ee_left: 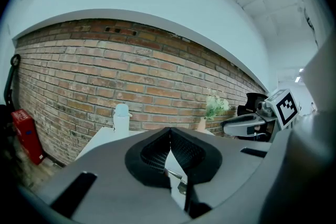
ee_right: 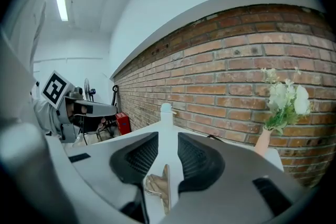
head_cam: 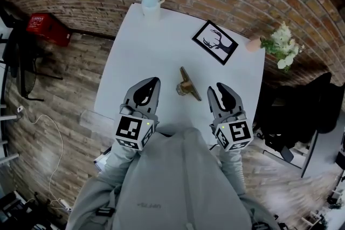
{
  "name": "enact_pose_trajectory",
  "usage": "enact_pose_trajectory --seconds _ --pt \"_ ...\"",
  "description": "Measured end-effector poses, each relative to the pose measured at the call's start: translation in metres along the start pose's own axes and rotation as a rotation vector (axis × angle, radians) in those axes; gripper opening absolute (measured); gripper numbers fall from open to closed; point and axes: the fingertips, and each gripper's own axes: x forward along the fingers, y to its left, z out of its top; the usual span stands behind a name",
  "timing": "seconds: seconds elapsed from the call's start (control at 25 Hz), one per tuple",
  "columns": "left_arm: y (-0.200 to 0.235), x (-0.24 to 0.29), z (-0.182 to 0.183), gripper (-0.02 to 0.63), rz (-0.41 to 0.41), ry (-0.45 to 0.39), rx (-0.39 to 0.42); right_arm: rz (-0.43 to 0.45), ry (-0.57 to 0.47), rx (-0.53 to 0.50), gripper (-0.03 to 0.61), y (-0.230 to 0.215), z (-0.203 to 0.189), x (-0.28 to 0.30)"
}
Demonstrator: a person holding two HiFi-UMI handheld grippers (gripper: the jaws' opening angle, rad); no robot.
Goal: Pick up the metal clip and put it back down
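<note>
Metal clip [head_cam: 187, 84] lying on the white table [head_cam: 161, 35] at the centre of the head view, between the two grippers and touching neither. Left gripper [head_cam: 154, 82], lower left of the clip: jaws closed tip to tip, nothing grasped; the clip shows on the table through the slit below the tips. Right gripper [head_cam: 219, 86], lower right of the clip: jaws parted and released, with the clip visible low in the gap but clear of both pads. At the table's far edge: a white jug [head_cam: 151, 1], upper centre; a framed picture [head_cam: 215, 42] lying flat; flowers [head_cam: 283, 46], upper right.
</note>
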Motion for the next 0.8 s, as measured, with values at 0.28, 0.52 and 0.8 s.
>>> enact_pose_trajectory --seconds 0.28,0.52,0.8 --pt "0.0 -0.001 -0.006 0.026 -0.001 0.007 -0.008 0.052 0.045 0.014 0.189 0.012 -0.011 0.013" --pt "0.001 -0.003 -0.014 0.026 -0.003 0.022 -0.016 0.081 0.082 -0.007 0.222 0.023 -0.027 0.025" --pt "0.003 -0.002 -0.029 0.026 -0.008 0.049 -0.028 0.138 0.169 -0.044 0.244 0.04 -0.06 0.047"
